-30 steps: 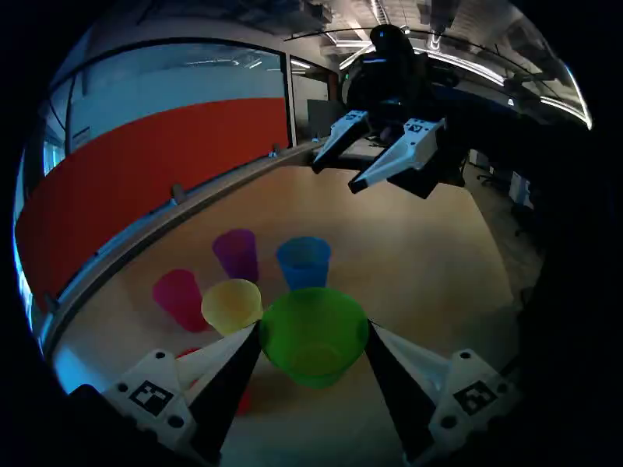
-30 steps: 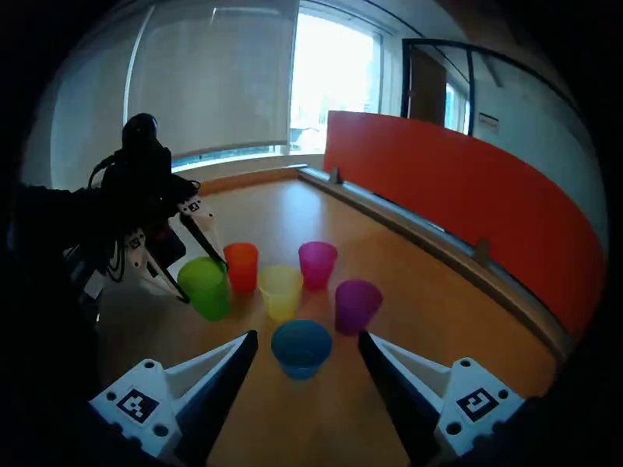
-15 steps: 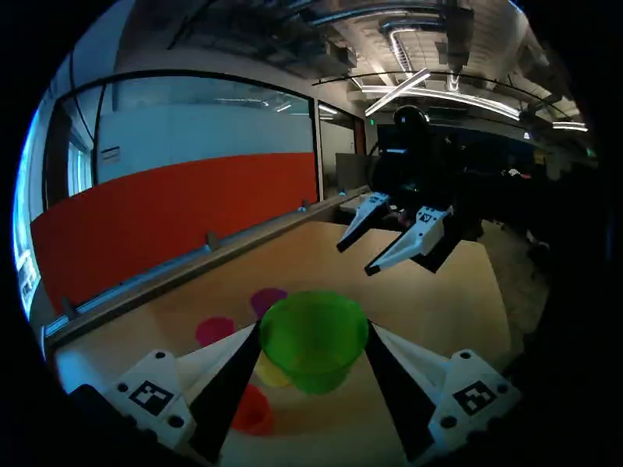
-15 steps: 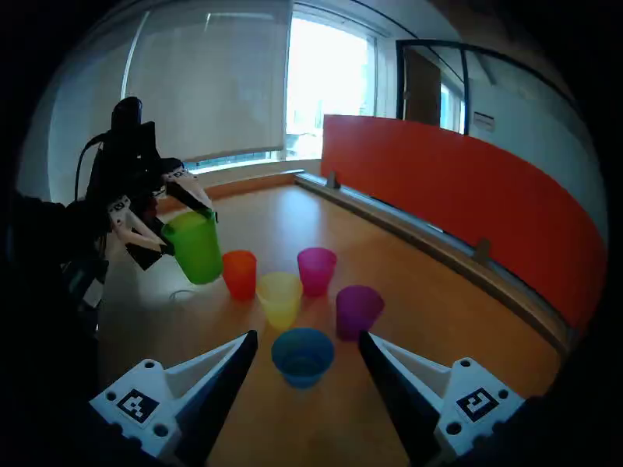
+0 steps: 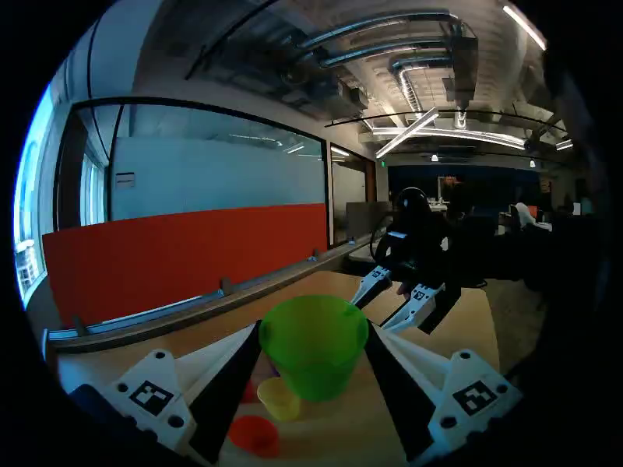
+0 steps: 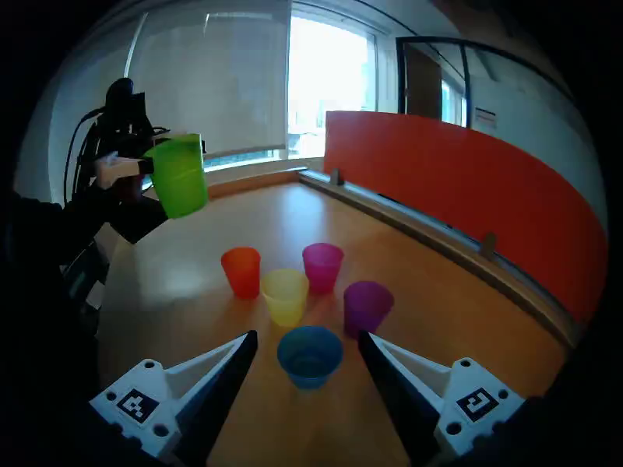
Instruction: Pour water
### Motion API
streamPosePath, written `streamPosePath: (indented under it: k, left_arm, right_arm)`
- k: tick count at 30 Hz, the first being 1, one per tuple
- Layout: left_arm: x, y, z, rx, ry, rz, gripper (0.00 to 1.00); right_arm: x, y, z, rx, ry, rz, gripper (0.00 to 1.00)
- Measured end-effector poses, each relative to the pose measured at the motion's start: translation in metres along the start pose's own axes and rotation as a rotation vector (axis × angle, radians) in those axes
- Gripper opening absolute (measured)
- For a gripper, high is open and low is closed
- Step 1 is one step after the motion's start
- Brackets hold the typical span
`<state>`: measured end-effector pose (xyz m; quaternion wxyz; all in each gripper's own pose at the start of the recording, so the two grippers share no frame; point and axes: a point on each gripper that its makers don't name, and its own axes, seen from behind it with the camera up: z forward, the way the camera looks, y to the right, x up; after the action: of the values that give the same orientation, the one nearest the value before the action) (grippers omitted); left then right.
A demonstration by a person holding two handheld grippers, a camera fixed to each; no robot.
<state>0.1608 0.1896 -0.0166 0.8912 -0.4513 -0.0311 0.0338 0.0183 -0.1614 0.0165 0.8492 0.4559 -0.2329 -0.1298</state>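
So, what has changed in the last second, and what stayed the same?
The left tool, shut on the green cup, raised it from the table, beside the orange cup, to high in the air. The orange cup, yellow cup, pink cup, purple cup and blue cup stayed put. The right tool stayed open.

5 cups (image 6: 285,296) on tbl (image 6: 436,311), 1 cup (image 6: 178,185) up-left.

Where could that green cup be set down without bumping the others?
Bare table for the green cup lies left of the orange cup, and behind the magenta cup toward the window. Another strip runs between the purple cup and the red partition. Crowded: the cluster around the yellow cup.
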Motion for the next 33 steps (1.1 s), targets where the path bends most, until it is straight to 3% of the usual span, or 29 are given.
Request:
streamPosePath:
  k: [5,33]
  left_arm:
    - [0.008,-0.001,-0.003,0.004,0.007,-0.001,0.89]
    - [0.003,-0.007,-0.006,0.015,0.0,0.007,0.9]
  right_arm:
    - [-0.002,-0.001,0.002,0.004,0.002,0.006,1.0]
    - [-0.024,-0.002,0.021,0.017,-0.039,0.01,1.0]
